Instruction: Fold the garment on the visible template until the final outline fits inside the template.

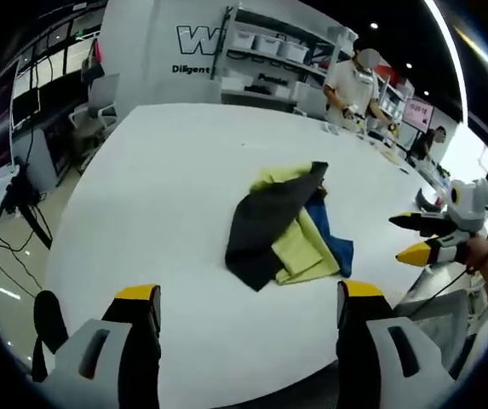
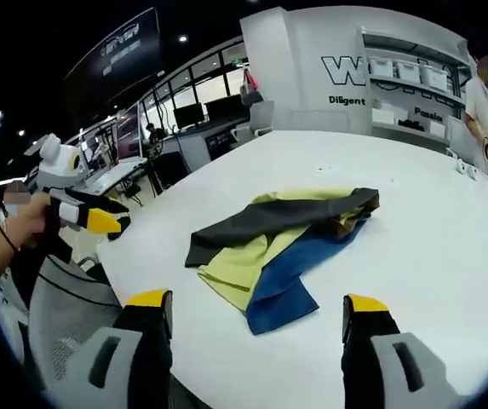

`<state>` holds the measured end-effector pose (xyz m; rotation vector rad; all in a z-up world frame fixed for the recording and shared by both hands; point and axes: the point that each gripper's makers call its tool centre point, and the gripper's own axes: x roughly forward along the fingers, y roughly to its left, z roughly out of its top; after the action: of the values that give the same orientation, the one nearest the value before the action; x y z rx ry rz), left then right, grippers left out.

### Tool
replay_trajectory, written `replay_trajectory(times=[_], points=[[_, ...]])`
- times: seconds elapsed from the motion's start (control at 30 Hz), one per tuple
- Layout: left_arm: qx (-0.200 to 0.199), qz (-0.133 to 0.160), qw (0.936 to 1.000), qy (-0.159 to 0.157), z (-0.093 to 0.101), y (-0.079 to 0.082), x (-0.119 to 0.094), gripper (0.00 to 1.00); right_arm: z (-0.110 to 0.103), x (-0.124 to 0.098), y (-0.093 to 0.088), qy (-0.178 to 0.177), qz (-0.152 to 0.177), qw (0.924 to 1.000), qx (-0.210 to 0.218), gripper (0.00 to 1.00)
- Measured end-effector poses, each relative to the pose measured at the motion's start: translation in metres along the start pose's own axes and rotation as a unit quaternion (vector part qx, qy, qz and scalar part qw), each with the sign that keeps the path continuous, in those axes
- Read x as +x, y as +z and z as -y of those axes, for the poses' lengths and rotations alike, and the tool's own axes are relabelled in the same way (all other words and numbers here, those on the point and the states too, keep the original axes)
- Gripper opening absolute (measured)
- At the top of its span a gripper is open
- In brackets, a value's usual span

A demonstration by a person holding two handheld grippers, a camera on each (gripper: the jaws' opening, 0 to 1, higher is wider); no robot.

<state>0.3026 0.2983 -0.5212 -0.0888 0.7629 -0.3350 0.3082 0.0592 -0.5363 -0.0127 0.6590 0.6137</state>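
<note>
- On the white wall (image 1: 154,51) far behind the counter, I can read a big letter "W" (image 1: 189,39). The shelf cuts off the other letters after it.
- Under that big letter I see small dark words (image 1: 191,69). They start with "Diligent".
- In my right gripper view, the same wall (image 2: 312,60) has the big "W" (image 2: 339,70) and "Diligent" (image 2: 347,100) again.
- I also see a small word (image 2: 428,112) by the shelves there. It is too blurry for me to read.

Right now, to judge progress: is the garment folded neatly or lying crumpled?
Crumpled. The garment lies bunched on the white table, its black, yellow and blue layers overlapping unevenly, with no tidy outline.
</note>
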Motion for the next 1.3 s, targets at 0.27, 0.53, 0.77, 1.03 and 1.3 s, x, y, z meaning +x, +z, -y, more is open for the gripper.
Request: replay_trajectory(times=[0.27, 0.53, 0.77, 1.03, 1.3], points=[[0.013, -0.022, 0.9997, 0.004, -0.004, -0.004, 0.020, 0.77, -0.004, 0.017, -0.006, 0.013, -0.016, 0.9998, 0.000, 0.75], [0.003, -0.029, 0.9995, 0.012, -0.012, -0.005, 0.043, 0.73, -0.006, 0.038, -0.015, 0.019, -0.034, 0.9992, -0.010, 0.69], [0.024, -0.044, 0.9987, 0.008, -0.017, -0.007, 0.067, 0.68, -0.004, 0.056, -0.020, 0.022, -0.043, 0.9988, -0.007, 0.63], [0.023, -0.049, 0.9985, 0.006, -0.020, -0.004, 0.088, 0.60, 0.009, 0.074, -0.028, 0.000, -0.057, 0.9984, -0.001, 0.58], [0.014, -0.063, 0.9978, 0.010, -0.025, -0.012, 0.103, 0.56, 0.010, 0.087, -0.037, -0.007, -0.068, 0.9977, 0.005, 0.43]])
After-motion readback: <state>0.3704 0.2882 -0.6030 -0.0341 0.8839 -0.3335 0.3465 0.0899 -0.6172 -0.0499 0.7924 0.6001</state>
